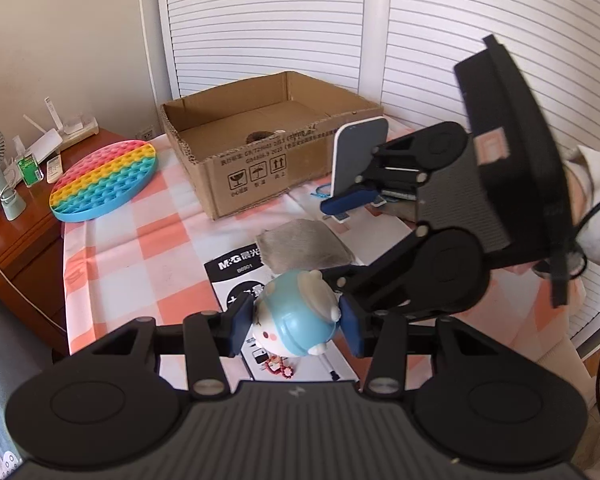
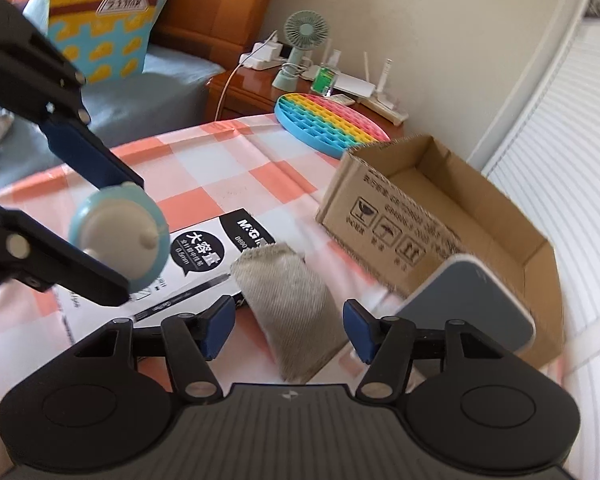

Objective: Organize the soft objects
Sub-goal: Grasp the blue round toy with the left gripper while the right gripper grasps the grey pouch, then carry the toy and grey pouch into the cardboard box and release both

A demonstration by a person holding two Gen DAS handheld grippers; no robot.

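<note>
One round silicone pop-bubble mat (image 1: 103, 181) in rainbow bands is seen at the left, lying flat over the counter's far edge. The counter (image 1: 112, 268) is covered by one checked cloth in pink and white squares, smooth and slightly creased. One black-and-white printed pack (image 1: 236, 284), flat and glossy, lies near the counter's middle.

One rounded toy (image 1: 296, 318), blue and white with a small painted face and stubby nubs, is gripped between the two blue pads of the left claw (image 1: 298, 326), lifted above the printed pack. Its surface looks smooth; whether it is soft cannot be told.

One grey cloth piece (image 2: 288, 312), fuzzy with a diagonal weave and roughly rectangular, lies on the cloth just beside the pack. In the right wrist view it is seen between the two blue pads of the right claw (image 2: 288, 330), which stands half open; the pads are clear of the fabric on both sides.

One open corrugated cardboard box (image 1: 260, 140), shallow and rectangular with printed handling marks, sits behind the cloth piece. One dark round thing lies inside; what it is cannot be told.

One flat slab with rounded corners (image 2: 472, 304), blue-grey with a white rim, is seen at the right claw's outer side.
</note>
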